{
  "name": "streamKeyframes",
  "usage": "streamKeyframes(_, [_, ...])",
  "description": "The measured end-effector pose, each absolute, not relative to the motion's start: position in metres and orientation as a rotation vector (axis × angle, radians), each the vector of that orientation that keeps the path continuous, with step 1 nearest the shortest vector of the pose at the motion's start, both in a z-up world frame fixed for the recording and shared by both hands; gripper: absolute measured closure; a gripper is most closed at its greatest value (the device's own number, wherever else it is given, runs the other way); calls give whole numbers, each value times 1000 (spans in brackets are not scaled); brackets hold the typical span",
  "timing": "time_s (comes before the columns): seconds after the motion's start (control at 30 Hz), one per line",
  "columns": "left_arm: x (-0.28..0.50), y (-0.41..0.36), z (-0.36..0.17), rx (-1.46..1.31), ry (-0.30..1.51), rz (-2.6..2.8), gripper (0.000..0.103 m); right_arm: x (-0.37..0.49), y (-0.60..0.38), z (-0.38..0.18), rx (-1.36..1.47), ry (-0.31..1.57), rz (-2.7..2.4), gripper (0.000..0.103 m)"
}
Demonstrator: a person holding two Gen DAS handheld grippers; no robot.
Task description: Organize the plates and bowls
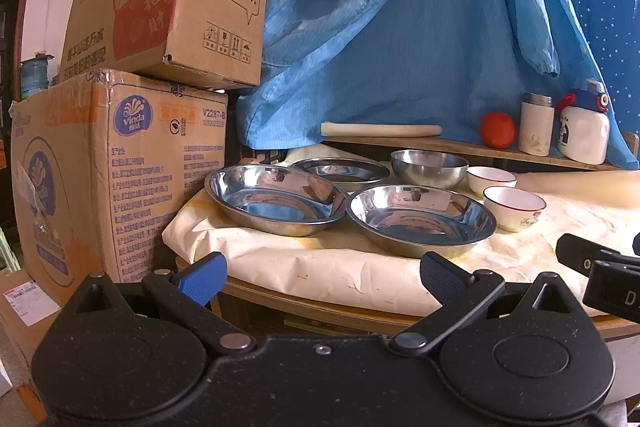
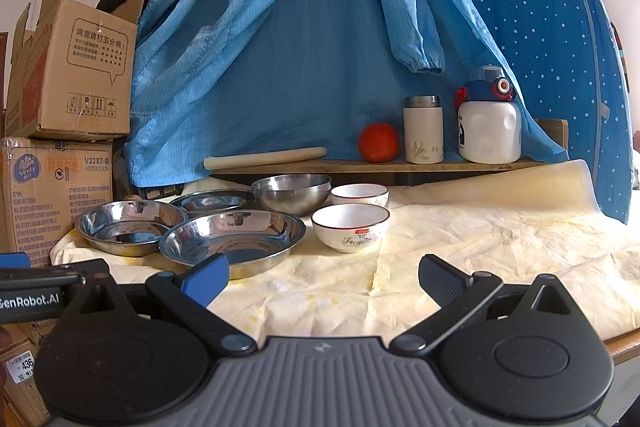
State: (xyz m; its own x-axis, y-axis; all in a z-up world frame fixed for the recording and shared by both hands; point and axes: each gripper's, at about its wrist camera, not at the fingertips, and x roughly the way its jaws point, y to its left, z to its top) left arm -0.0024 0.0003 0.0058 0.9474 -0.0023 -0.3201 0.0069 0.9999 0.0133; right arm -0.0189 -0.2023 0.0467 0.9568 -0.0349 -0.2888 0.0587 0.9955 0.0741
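Three shallow steel plates (image 1: 420,217) plus a deeper steel bowl (image 1: 429,167) clustered at the left end of the cloth-covered tabletop (image 2: 500,247), two white ceramic bowls (image 2: 350,227) just beside them to the right, every vessel apparently empty. Likely light, stiff and slick for the steel, so best pinched at the thin rim; heavier and chippable for the ceramic, so best taken across the lip and nested gently. Left hand-held gripper (image 1: 322,275) and right hand-held gripper (image 2: 324,277) both spread wide apart, holding nothing, short of the dishes.
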Motion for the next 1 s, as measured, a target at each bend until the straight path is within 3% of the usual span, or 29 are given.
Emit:
streamKeyframes(0.53, [43,27,15,-28,365,81,1,15,-206,48,30,317,-24,0])
streamKeyframes(1.0, [102,65,17,-148,441,213,1,111,-186,79,-90,343,244,0])
